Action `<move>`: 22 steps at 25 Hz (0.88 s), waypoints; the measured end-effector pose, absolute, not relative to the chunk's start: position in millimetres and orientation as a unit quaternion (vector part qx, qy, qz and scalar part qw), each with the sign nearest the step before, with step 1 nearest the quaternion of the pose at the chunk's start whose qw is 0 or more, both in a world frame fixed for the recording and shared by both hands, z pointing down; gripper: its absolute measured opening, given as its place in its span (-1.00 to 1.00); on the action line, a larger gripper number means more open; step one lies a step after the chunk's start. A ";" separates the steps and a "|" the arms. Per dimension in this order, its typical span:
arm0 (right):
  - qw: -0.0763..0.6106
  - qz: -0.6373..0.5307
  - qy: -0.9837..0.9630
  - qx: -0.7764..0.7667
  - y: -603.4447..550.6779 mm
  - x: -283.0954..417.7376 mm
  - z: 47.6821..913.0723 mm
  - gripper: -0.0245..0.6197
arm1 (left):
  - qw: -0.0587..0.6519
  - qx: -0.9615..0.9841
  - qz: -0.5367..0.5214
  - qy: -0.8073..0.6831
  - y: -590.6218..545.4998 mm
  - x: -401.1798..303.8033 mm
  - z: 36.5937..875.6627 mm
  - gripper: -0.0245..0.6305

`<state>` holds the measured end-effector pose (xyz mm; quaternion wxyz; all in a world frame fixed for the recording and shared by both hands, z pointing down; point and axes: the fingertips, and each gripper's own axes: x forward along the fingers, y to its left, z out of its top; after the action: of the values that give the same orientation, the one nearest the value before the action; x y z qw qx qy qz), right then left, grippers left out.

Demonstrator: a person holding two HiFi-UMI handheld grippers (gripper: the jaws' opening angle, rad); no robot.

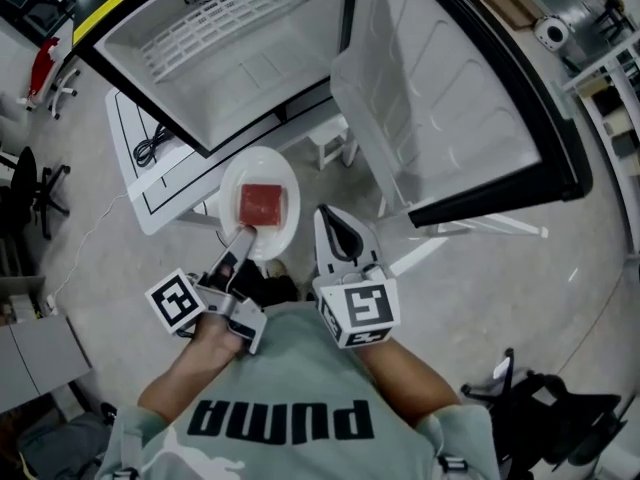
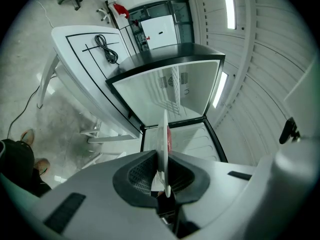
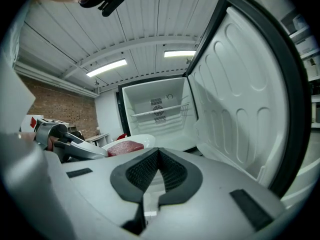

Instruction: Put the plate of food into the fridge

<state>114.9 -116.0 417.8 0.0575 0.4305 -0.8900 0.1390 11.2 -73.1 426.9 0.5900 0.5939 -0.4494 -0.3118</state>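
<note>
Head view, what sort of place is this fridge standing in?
Probably a lab or workshop, not a home kitchen: bare concrete floor, a white work table carrying a cable, an office chair nearby.

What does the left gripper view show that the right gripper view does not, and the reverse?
Only the left gripper view: the plate edge-on, clamped in the left gripper's jaws, and a white table with a black cable. Only the right gripper view: a brick wall, and the left gripper's body seen from outside. Both: the open fridge, its door, the plate and the red food.
</note>
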 end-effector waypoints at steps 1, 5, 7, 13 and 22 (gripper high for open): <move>0.060 0.140 -0.891 0.429 -117.3 110.6 417.9 -0.91 | 0.589 0.594 -0.313 -0.450 -74.7 7.2 427.1 -0.83; 0.070 0.133 -0.890 0.431 -124.0 96.0 416.9 -0.91 | 0.595 0.592 -0.315 -0.444 -82.5 -7.2 428.8 -0.83; 0.072 0.135 -0.887 0.436 -127.2 87.9 415.6 -0.91 | 0.598 0.592 -0.314 -0.440 -86.6 -15.7 428.5 -0.83; 0.074 0.128 -0.881 0.450 -139.7 66.8 404.9 -0.91 | 0.599 0.606 -0.314 -0.418 -107.0 -34.6 419.2 -0.83; 0.075 0.148 -0.875 0.456 -147.3 31.8 400.4 -0.90 | 0.607 0.621 -0.314 -0.383 -128.5 -62.4 415.2 -0.83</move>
<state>31.8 -147.3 400.4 0.0746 0.4557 -0.8746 0.1477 -62.4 -128.5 415.2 0.6074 0.6208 -0.3833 -0.3143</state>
